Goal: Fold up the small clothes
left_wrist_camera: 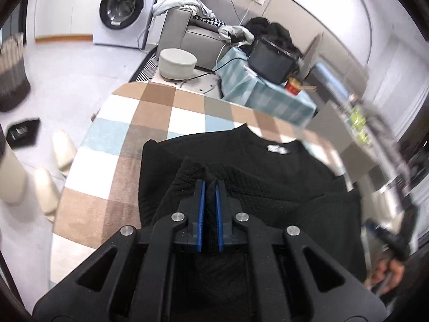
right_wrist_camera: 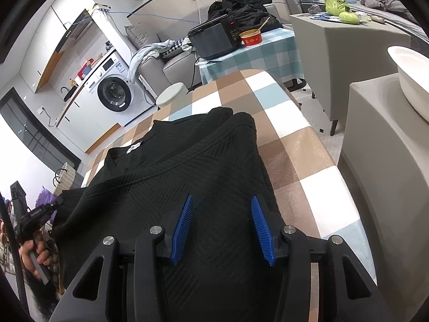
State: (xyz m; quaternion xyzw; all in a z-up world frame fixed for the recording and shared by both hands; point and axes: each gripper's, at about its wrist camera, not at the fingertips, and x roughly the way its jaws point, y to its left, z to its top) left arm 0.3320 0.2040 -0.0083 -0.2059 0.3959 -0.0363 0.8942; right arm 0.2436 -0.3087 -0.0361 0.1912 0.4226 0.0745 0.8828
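Note:
A black textured top [left_wrist_camera: 278, 177] lies on the table with the checked cloth [left_wrist_camera: 120, 139], its white neck label [left_wrist_camera: 277, 149] facing up. My left gripper [left_wrist_camera: 210, 182] is shut on a raised fold of this top, with black fabric pinched between the blue pads [left_wrist_camera: 201, 201]. In the right wrist view the same top [right_wrist_camera: 187, 161] covers the near half of the table [right_wrist_camera: 295, 145]. My right gripper [right_wrist_camera: 221, 198] is open just over the top's lower part, with nothing pinched between its fingers. A hand [right_wrist_camera: 32, 255] holds the other tool's handle at the left edge.
Behind the table are a white round stool [left_wrist_camera: 177, 63], a grey sofa [left_wrist_camera: 198, 35] with strewn clothes, a washing machine [left_wrist_camera: 122, 8] and a side table [right_wrist_camera: 257, 53] bearing a black oven and a red bowl. A white basin [right_wrist_camera: 413, 80] sits on a grey cabinet at the right.

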